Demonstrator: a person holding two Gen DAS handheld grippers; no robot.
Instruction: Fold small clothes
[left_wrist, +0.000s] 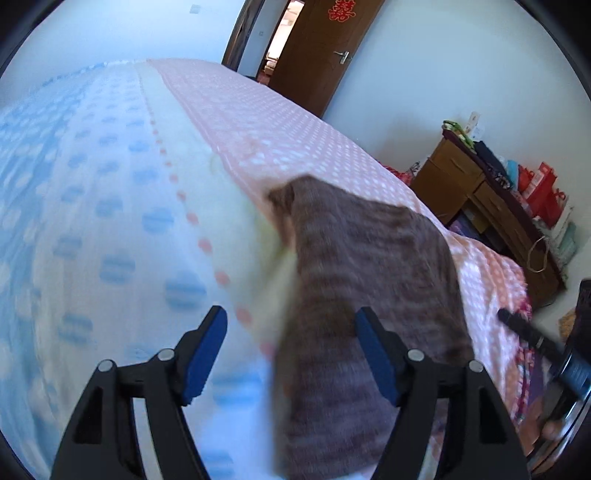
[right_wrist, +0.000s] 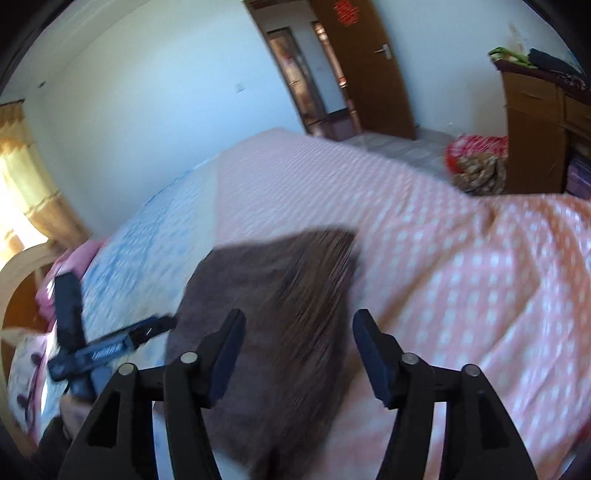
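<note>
Brown striped cloth (left_wrist: 373, 266) lies on the bed, spread across the seam where the pink dotted cover (left_wrist: 258, 122) meets the blue-and-white dotted sheet (left_wrist: 92, 206), as I watch through both wrist cameras. My left hand-held gripper (left_wrist: 291, 354) hangs just above the near end of the cloth with its blue-padded fingers (left_wrist: 207, 354) spread wide apart and nothing between them; one finger sits over the blue sheet, the other over the cloth. My right hand-held gripper (right_wrist: 299, 358) is likewise wide apart and empty, poised over the same cloth (right_wrist: 273, 317) from the other side, its right finger above the pink cover (right_wrist: 461, 288). Both views are smeared with motion blur, so I cannot tell whether the cloth is one layer or folded over. Each camera catches the other hand-held gripper at the edge of its view, just beside the cloth. Beyond the bed, a brown door (left_wrist: 314, 51) stands ajar with a red paper decoration on it, and a wooden cabinet (left_wrist: 480, 199) against the wall carries bags and boxes. A curtain (right_wrist: 33, 184) glows with daylight at the far left of the right wrist view.
</note>
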